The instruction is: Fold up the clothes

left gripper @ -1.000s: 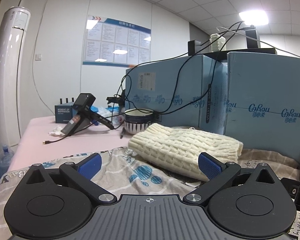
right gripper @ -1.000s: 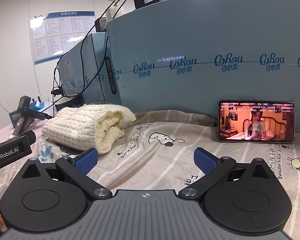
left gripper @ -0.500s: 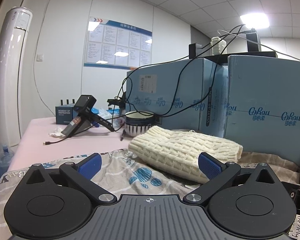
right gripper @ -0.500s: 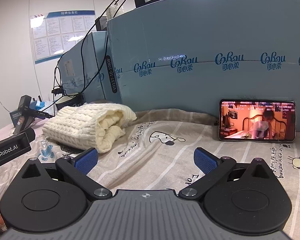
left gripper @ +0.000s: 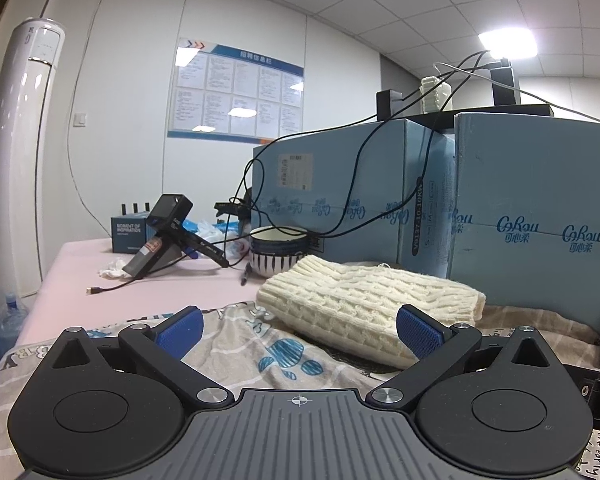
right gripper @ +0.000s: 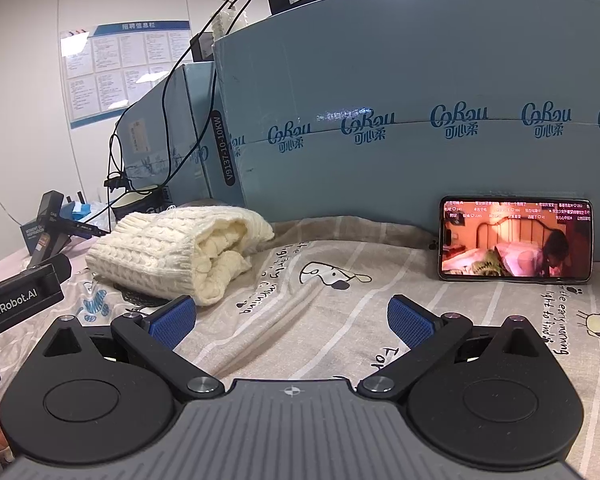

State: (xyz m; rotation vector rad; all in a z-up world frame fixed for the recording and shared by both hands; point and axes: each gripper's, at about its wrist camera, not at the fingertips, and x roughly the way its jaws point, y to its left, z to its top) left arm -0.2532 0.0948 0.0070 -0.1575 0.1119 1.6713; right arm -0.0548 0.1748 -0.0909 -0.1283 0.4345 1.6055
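A cream cable-knit sweater (left gripper: 364,300) lies folded into a thick bundle on the printed beige sheet (left gripper: 236,344), close to the blue boxes. My left gripper (left gripper: 298,330) is open just short of the bundle, nothing between its blue pads. In the right wrist view the same sweater (right gripper: 176,246) sits to the upper left, its folded layers facing me. My right gripper (right gripper: 290,320) is open over bare sheet (right gripper: 340,292), to the right of the bundle and apart from it. The left gripper's body (right gripper: 18,300) shows at the left edge.
Large blue cartons (right gripper: 400,120) wall off the back. A phone (right gripper: 516,240) playing video leans against one. A striped bowl (left gripper: 278,250), a black camera on a stand (left gripper: 164,232), cables and a small box (left gripper: 130,232) sit on the pink surface at left.
Both grippers have pitched slightly, so the scene sits a little lower in each view. The sweater has not moved and both grippers stay open.
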